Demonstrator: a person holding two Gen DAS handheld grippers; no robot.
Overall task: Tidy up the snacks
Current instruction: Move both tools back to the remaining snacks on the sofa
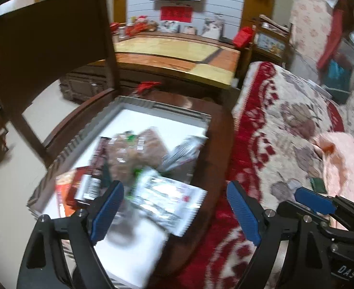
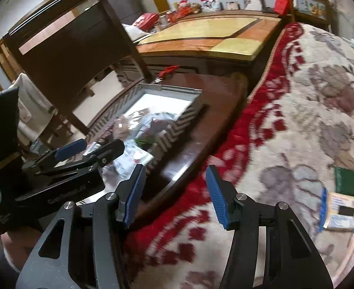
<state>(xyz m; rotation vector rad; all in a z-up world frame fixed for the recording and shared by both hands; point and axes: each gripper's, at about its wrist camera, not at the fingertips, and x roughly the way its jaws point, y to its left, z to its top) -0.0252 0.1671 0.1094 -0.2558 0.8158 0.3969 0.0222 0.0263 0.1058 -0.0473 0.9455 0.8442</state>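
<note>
While both views blur a little, we can make out the left gripper with its blue pads spread wide and nothing between them, released above the near end of a patterned storage box. The box sits on a dark wooden counter, and the snacks are inside it: a silvery white packet lies nearest, just beyond the left pad, with a brown clear-wrapped bag behind it, a dark striped packet to the left, a red and orange packet at the near left corner, and a grey foil packet toward the right wall. In the right wrist view we see the right gripper partly open, its pads apart and gripping nothing, hanging over the edge where the counter meets a red and cream floral blanket. The box shows its chevron wall from this side, with the packets heaped inside. On the blanket at the near right lie a small green packet and a pale printed packet, well apart from the box. A dark wooden chair stands to the far left of the counter, and a long wooden cabinet runs along the far wall.
</note>
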